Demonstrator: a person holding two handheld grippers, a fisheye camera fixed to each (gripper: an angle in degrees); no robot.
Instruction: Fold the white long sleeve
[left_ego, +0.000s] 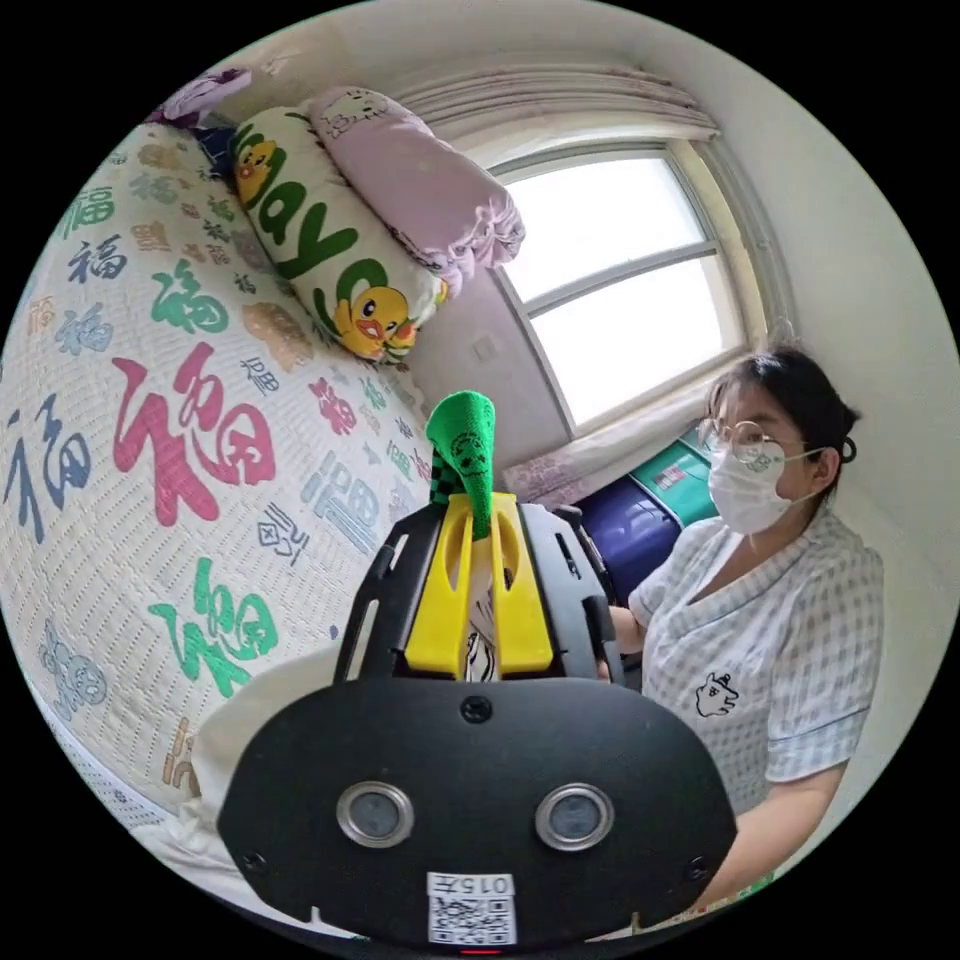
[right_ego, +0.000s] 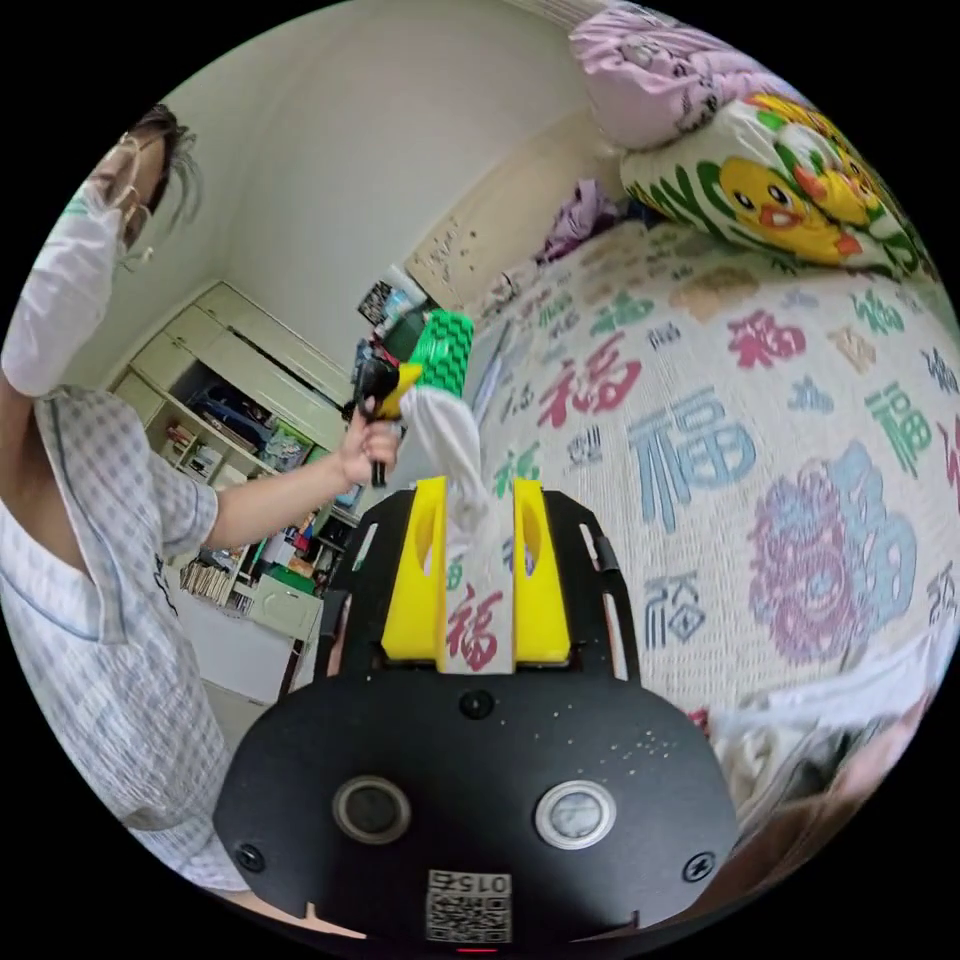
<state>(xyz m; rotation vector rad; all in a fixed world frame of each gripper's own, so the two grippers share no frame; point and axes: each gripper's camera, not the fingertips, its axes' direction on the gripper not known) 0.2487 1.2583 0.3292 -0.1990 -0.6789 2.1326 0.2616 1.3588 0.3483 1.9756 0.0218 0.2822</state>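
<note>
Left claw (left_ego: 478, 520) clamped on a green checked cuff (left_ego: 465, 450) of the white long sleeve (right_ego: 455, 450), cuff poking out past the tips. In right gripper view, white cloth runs twisted from the other claw (right_ego: 400, 385) down btwn right claw (right_ego: 478, 520) jaws; gap looks wide, can't tell if it's pinching. Garment held up over the bed (left_ego: 150, 420), more white fabric (left_ego: 240, 720) below left claw. Prob light, soft, floppy, bunches easily; grab at cuffs/seams w/ a full pinch.

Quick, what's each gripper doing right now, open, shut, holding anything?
Left gripper: shut on the green cuff of the white shirt.
Right gripper: shut on the white shirt, lifted above the bed.
</note>
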